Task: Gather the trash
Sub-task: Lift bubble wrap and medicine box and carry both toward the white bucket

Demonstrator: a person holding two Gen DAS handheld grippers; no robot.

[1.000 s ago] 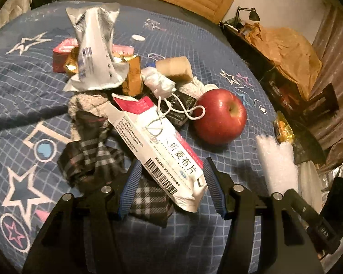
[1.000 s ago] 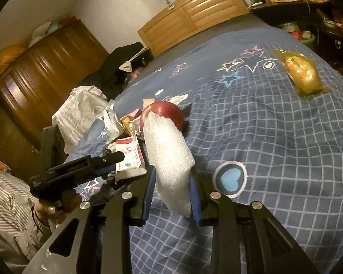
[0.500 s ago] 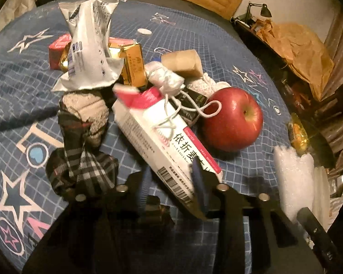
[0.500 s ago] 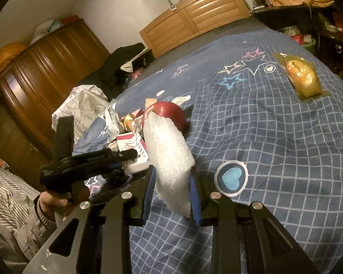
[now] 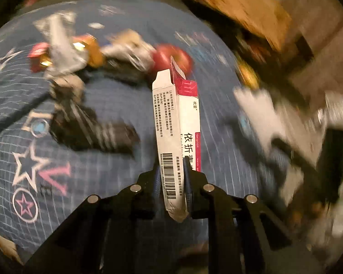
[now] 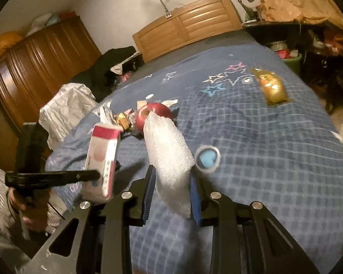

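My left gripper [image 5: 172, 171] is shut on a white and pink medicine box [image 5: 177, 123] and holds it upright above the blue bedspread [image 5: 103, 178]. The box also shows in the right wrist view [image 6: 103, 155], with the left gripper [image 6: 96, 175] on it. My right gripper [image 6: 171, 182] is shut on a piece of white bubble wrap [image 6: 169, 157] and holds it above the bed. A pile of litter [image 5: 84, 52] with a red apple [image 5: 169, 59] lies behind the box; the left wrist view is blurred.
A yellow wrapper [image 6: 272, 86] lies on the bed's far right. A dark plaid cloth [image 5: 89, 127] lies left of the box. A wooden headboard [image 6: 187, 27], a wardrobe [image 6: 38, 68] and a cluttered side table [image 6: 308, 41] surround the bed.
My left gripper closed on the medicine box and lifted it off the pile, turning it upright. The right gripper keeps the bubble wrap and has barely moved.
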